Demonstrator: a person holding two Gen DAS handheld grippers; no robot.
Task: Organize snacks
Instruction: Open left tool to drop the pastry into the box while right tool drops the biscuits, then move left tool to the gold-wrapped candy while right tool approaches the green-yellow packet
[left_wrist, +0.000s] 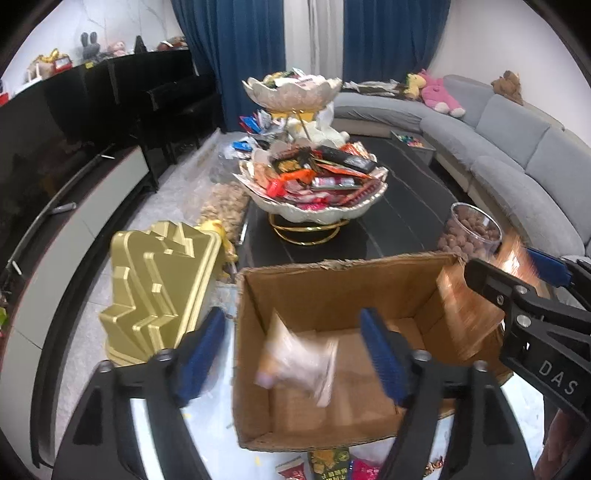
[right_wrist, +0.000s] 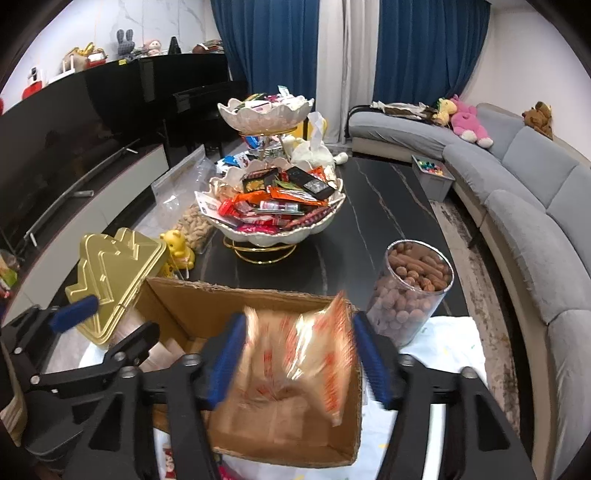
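Presently: two snack packets over one box

Left gripper (left_wrist: 295, 354): jaws spread, a pale packet (left_wrist: 295, 363) blurred between them, clear of both pads, above the inside of the cardboard box (left_wrist: 325, 275).
Right gripper (right_wrist: 301, 356): jaws apart, an orange-and-clear packet (right_wrist: 299, 347) blurred between the pads over the same box; contact cannot be told.
Nearby: gold tin (left_wrist: 159, 280) left of the box; clear jar of nuts (right_wrist: 413, 291) to its right; tiered snack stand (right_wrist: 273, 206) behind, on the dark table (right_wrist: 376, 206).
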